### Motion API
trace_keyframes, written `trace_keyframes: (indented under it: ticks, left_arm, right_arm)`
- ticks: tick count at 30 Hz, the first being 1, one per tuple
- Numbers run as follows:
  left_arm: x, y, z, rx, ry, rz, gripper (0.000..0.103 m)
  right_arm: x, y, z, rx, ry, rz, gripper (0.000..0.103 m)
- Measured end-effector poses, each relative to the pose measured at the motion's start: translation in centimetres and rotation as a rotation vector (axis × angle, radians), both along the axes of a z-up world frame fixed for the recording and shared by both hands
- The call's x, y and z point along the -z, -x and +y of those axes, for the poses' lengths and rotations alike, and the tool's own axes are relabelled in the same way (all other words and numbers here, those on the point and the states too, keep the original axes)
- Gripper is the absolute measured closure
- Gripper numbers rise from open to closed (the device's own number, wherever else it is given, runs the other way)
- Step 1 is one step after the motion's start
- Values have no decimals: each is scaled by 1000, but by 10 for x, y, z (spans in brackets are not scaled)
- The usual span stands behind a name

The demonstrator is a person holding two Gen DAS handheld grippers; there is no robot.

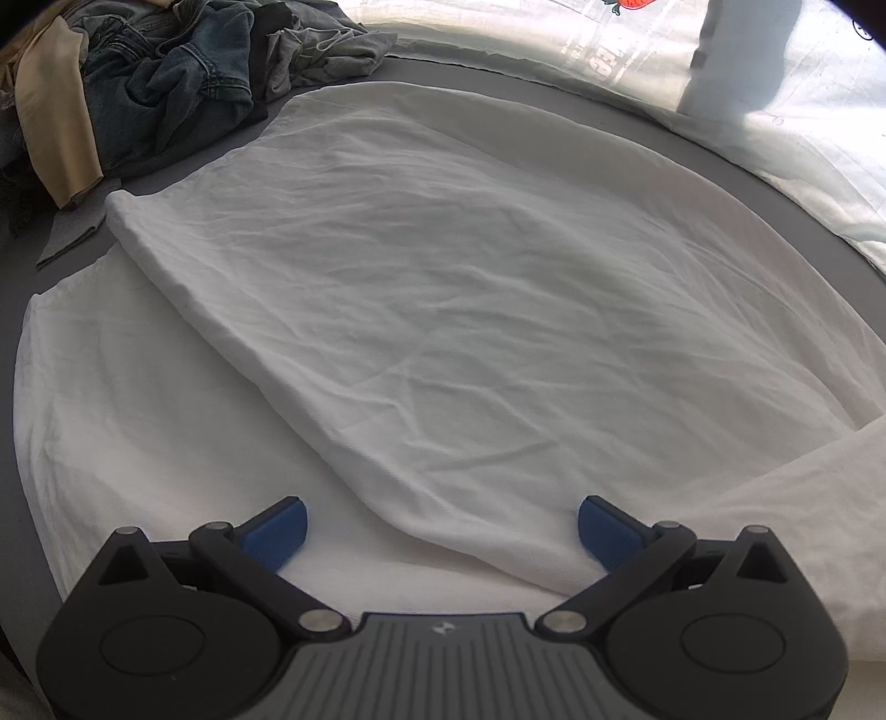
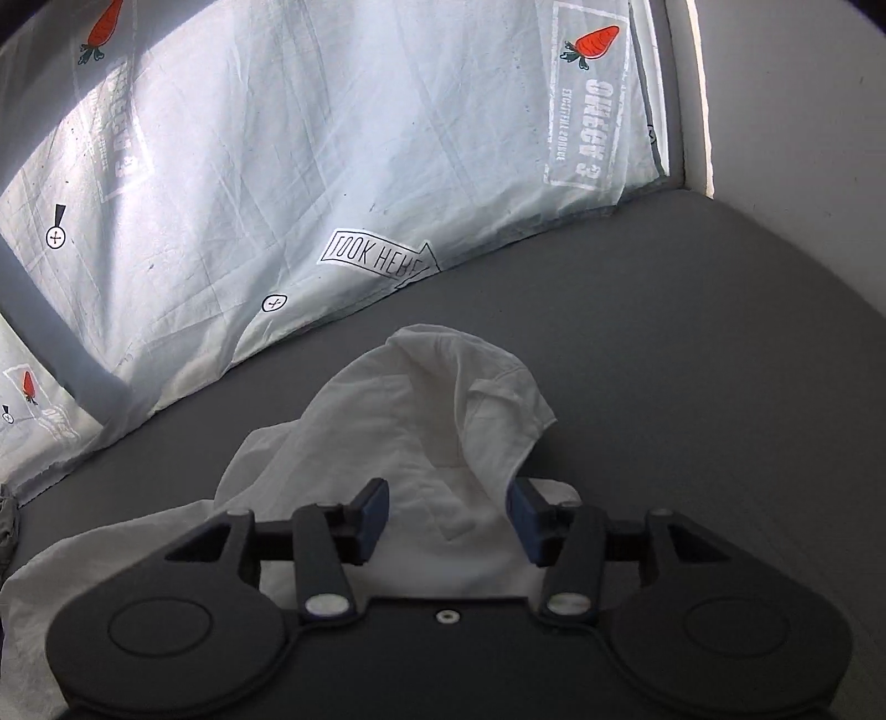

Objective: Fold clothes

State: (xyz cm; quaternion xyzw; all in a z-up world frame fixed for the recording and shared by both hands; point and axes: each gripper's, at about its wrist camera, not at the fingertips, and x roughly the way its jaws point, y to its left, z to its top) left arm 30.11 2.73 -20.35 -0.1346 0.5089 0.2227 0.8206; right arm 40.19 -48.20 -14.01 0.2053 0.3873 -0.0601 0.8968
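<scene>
garment: white wrinkled shirt [image 1: 443,288]; spread flat on grey bed, one side folded over
sleeve end: bunched, raised [image 2: 443,399]

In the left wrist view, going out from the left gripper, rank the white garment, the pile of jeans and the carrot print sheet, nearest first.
From the left gripper, jaws wide open:
1. white garment, directly ahead, its near fold between the fingers.
2. pile of jeans, far upper left, past the garment's edge.
3. carrot print sheet, top right, beyond the garment; roughly as far as the jeans, so this order is uncertain.
</scene>
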Motion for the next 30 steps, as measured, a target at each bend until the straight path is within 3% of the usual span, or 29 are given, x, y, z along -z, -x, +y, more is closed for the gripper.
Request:
trace_keyframes:
  ticks: [6, 10, 17, 23, 27, 30]
  left_arm:
    - [-5, -10, -17, 71, 11, -7, 0]
    - [-16, -18, -38, 160, -61, -19, 0]
    - [-32, -9, -37, 182, -44, -67, 0]
    - [-42, 11, 0, 46, -1, -108, 2]
    - [-56, 21, 30, 27, -65, -120, 7]
    - [-66, 18, 56, 53, -112, -138, 13]
  right_arm:
    - [38, 61, -36, 149, -288, 51, 48]
    - [64, 76, -48, 227, -479, 57, 41]
    - [105, 86, -54, 308, -803, 47, 40]
    - [95, 91, -46, 300, -722, 60, 39]
    - [68, 92, -33, 280, -532, 38, 39]
    - [39, 84, -19, 236, -309, -5, 39]
